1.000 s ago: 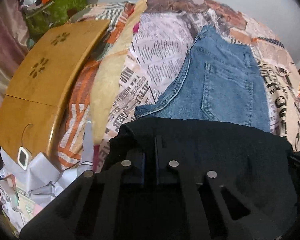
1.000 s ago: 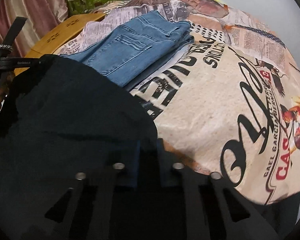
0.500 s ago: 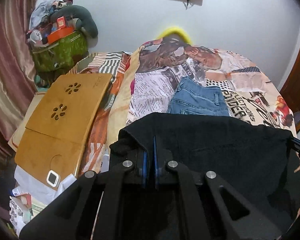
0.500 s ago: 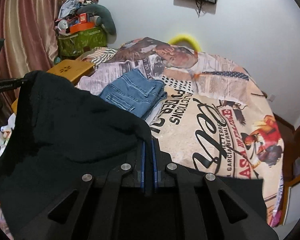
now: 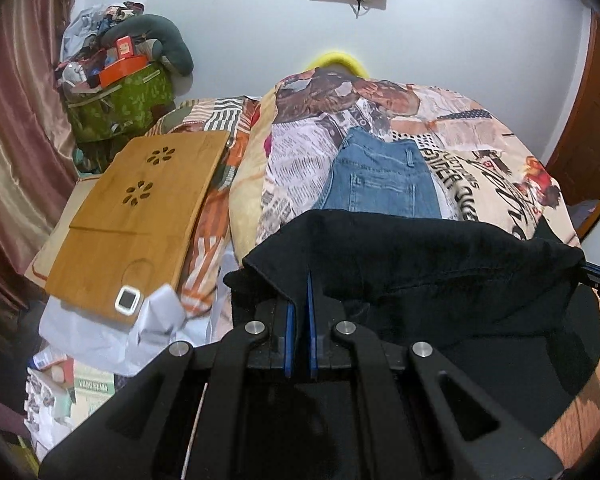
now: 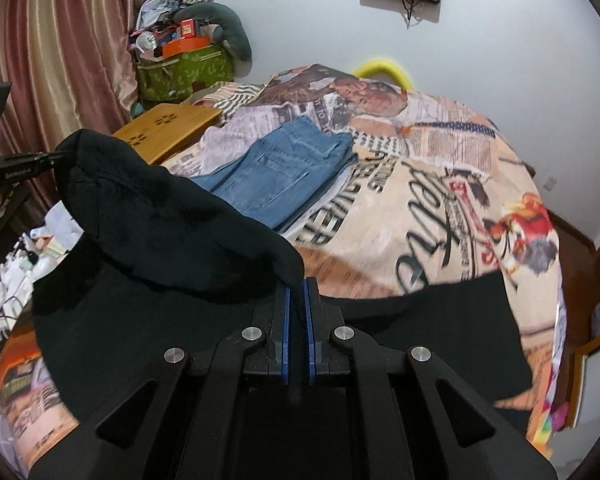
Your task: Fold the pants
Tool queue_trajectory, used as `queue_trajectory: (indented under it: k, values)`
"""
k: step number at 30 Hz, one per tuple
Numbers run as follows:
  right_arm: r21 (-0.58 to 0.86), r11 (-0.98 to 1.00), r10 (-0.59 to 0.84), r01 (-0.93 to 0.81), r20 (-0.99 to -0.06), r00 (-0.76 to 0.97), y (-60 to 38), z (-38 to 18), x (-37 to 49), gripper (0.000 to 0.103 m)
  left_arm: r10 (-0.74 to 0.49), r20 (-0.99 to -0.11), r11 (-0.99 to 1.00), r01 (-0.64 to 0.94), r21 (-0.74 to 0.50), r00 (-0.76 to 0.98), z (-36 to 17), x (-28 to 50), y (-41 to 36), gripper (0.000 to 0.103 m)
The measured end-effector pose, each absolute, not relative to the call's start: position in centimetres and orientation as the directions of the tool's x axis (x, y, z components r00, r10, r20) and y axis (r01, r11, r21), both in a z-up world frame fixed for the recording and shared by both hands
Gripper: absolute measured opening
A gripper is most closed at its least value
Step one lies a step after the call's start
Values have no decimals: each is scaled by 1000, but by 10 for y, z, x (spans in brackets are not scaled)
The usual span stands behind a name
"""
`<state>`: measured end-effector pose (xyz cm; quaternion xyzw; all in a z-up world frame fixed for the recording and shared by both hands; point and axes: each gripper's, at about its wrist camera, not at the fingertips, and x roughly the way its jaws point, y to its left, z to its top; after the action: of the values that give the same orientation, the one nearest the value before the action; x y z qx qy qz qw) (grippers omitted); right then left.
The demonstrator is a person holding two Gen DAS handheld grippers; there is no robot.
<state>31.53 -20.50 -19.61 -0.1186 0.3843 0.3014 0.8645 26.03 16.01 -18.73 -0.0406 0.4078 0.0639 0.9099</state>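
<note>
Black pants [image 5: 420, 264] hang lifted above the bed, stretched between my two grippers. My left gripper [image 5: 298, 292] is shut on one upper corner of the black pants. My right gripper [image 6: 296, 292] is shut on the other corner of the black pants [image 6: 172, 232], and the rest of the cloth drapes down over the near edge of the bed [image 6: 440, 320]. The left gripper also shows at the left edge of the right wrist view [image 6: 66, 155].
Folded blue jeans [image 5: 384, 184] lie further back on the printed bedspread [image 6: 440, 184]. A wooden lap tray [image 5: 140, 216] lies at the bed's left side. A green bag with clutter [image 5: 120, 96] stands in the far left corner by the curtain.
Both grippers have risen and pulled back with the black pants, lifting the cloth off the bed. The jeans and bed now look further away.
</note>
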Motion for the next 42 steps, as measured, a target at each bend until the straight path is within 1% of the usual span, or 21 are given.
queue_trajectory:
  k: [11, 16, 20, 23, 29, 31, 33, 34, 38, 39, 40, 42]
  values:
    - [63, 789, 434, -611, -761, 483, -213, -214, 263, 6, 28, -778, 983, -157, -91, 627, -218, 195, 164, 7]
    - [77, 782, 436, -618, -776, 456, -212, -226, 241, 6, 24, -805, 979, -176, -100, 593, -235, 175, 167, 10]
    - [92, 777, 439, -622, -788, 432, -210, -231, 230, 7, 19, -832, 976, -191, -105, 554, -250, 162, 170, 14]
    - [108, 776, 441, -621, -797, 413, -210, -234, 225, 10, 15, -857, 976, -195, -100, 515, -262, 153, 170, 19]
    - [102, 783, 426, -614, -808, 408, -215, -230, 216, 11, 68, -881, 981, -193, -27, 468, -269, 138, 161, 19]
    - [103, 783, 425, -613, -809, 406, -219, -228, 214, 14, 91, -882, 982, -191, 1, 462, -265, 136, 159, 22]
    - [99, 789, 416, -607, -813, 408, -225, -226, 213, 14, 93, -879, 981, -193, 1, 467, -260, 135, 159, 28]
    - [95, 794, 409, -600, -814, 413, -227, -225, 213, 17, 92, -876, 981, -194, -2, 473, -255, 134, 160, 29]
    - [93, 805, 410, -586, -800, 437, -237, -218, 212, 37, 120, -847, 977, -212, 9, 518, -231, 129, 160, 46]
    - [93, 808, 412, -581, -795, 445, -239, -215, 213, 37, 125, -836, 976, -216, 8, 534, -223, 129, 160, 50]
    - [94, 811, 412, -578, -793, 449, -241, -213, 214, 37, 126, -830, 976, -217, 6, 543, -218, 129, 160, 52]
    - [98, 819, 411, -565, -787, 460, -246, -208, 219, 38, 131, -812, 975, -221, 2, 569, -204, 131, 160, 61]
